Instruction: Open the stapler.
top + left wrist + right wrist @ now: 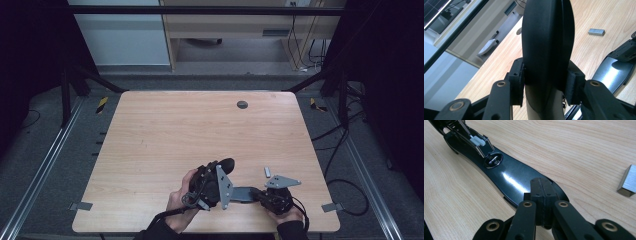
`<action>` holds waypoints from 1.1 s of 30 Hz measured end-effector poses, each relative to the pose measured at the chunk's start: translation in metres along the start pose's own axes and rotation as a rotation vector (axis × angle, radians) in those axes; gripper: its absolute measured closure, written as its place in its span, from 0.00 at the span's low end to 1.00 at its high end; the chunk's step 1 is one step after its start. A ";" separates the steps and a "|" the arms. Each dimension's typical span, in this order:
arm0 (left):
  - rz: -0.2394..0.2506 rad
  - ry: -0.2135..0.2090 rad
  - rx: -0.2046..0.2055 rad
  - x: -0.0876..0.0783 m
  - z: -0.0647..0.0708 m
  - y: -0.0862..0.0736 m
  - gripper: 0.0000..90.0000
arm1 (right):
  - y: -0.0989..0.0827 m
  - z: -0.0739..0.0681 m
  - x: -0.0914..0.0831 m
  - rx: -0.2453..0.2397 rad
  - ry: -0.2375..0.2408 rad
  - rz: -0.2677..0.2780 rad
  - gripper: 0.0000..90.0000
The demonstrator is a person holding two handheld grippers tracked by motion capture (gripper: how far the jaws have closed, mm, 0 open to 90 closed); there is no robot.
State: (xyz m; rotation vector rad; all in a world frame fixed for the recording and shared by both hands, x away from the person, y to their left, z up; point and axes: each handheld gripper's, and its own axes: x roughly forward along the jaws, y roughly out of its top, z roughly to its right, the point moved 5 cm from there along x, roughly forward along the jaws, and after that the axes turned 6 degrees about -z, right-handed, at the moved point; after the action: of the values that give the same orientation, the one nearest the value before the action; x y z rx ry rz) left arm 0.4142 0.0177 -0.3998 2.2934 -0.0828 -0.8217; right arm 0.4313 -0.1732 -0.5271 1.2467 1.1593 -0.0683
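Observation:
A black stapler lies opened near the table's front edge. Its rounded top arm [547,37] stands up between the pads of my left gripper [546,82], which is shut on it; in the high view this gripper [216,173] sits left of centre with the arm's tip [227,163] above it. The glossy base [509,177] lies flat on the wood, with its anvil [494,160] and the staple magazine [477,140] beyond. My right gripper [541,192] is shut, its tips resting at the base's near end [243,194]. A small metal block of staples [629,181] lies loose beside it.
The staple block [267,171] sits just behind my right gripper [256,193]. A grey round grommet [242,104] is set in the wooden table [175,130] near its far edge. Metal rails and cables run along the floor on both sides.

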 end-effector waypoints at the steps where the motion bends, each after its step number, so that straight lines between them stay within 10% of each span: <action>1: -0.001 0.000 -0.003 -0.001 -0.001 0.000 0.64 | 0.000 0.000 0.000 0.001 0.001 0.000 1.00; 33: 0.042 0.002 -0.183 -0.021 -0.035 -0.026 0.64 | 0.000 0.000 0.000 0.010 0.004 -0.005 1.00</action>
State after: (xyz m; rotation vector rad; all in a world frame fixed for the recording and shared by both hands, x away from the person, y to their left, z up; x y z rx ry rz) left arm 0.4139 0.0633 -0.3853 2.1136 -0.0519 -0.7725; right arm 0.4309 -0.1729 -0.5269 1.2536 1.1666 -0.0757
